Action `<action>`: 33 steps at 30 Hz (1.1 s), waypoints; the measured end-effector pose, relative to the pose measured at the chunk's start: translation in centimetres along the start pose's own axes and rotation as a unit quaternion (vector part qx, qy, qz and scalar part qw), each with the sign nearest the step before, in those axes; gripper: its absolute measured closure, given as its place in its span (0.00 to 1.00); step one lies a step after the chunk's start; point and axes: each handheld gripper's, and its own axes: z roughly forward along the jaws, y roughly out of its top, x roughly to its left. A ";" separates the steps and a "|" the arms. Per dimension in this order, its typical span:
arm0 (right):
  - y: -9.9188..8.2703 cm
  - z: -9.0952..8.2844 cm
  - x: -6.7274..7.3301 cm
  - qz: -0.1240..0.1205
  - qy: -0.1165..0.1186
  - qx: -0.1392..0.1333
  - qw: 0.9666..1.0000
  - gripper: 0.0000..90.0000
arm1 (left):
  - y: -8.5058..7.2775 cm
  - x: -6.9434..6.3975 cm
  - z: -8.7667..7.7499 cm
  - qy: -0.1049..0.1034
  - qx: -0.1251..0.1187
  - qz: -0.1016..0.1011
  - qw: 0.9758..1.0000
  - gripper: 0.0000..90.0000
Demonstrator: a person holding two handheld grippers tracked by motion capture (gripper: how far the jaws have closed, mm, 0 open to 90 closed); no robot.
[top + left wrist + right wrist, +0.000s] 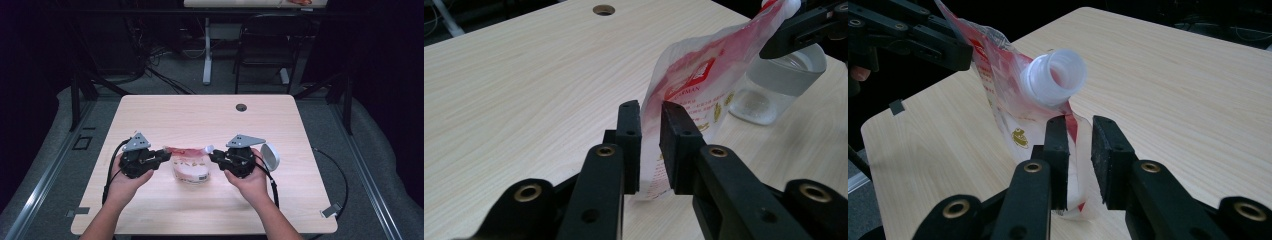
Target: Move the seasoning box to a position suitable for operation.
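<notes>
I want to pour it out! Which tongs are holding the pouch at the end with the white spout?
The right tongs: they pinch the red-and-white spout pouch just below its open spout. The left tongs grip the opposite edge.

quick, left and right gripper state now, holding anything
left gripper: closed on one edge of the red and white spout pouch.
right gripper: closed on the pouch's other edge, just below its open spout.

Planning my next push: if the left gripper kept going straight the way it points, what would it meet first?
The pouch: its edge already sits between the left gripper jaws. Beyond it, probably the right gripper at the spout; depth is unclear.
</notes>
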 end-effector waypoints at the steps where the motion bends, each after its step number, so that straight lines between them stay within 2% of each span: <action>1: 0.0 0.0 0.0 -0.002 -0.002 0.002 1.000 0.86 | 0.0 -0.1 0.0 0.003 -0.002 0.001 1.000 0.90; 9: 0.0 -0.1 0.0 -0.002 -0.008 0.006 1.000 0.93 | 0.0 -0.1 -0.3 0.000 0.005 0.004 1.000 1.00; 16: -0.2 -0.3 0.2 0.005 0.003 0.006 1.000 0.96 | -0.2 -0.5 -0.7 0.001 0.008 0.006 1.000 1.00; 22: -0.8 -0.8 0.6 0.011 0.010 -0.002 1.000 0.96 | -0.7 -1.0 -1.2 -0.008 0.004 0.007 1.000 1.00; 33: -1.4 -1.7 1.3 0.004 0.011 -0.001 1.000 0.97 | -1.3 -2.0 -1.8 -0.017 0.002 0.008 1.000 1.00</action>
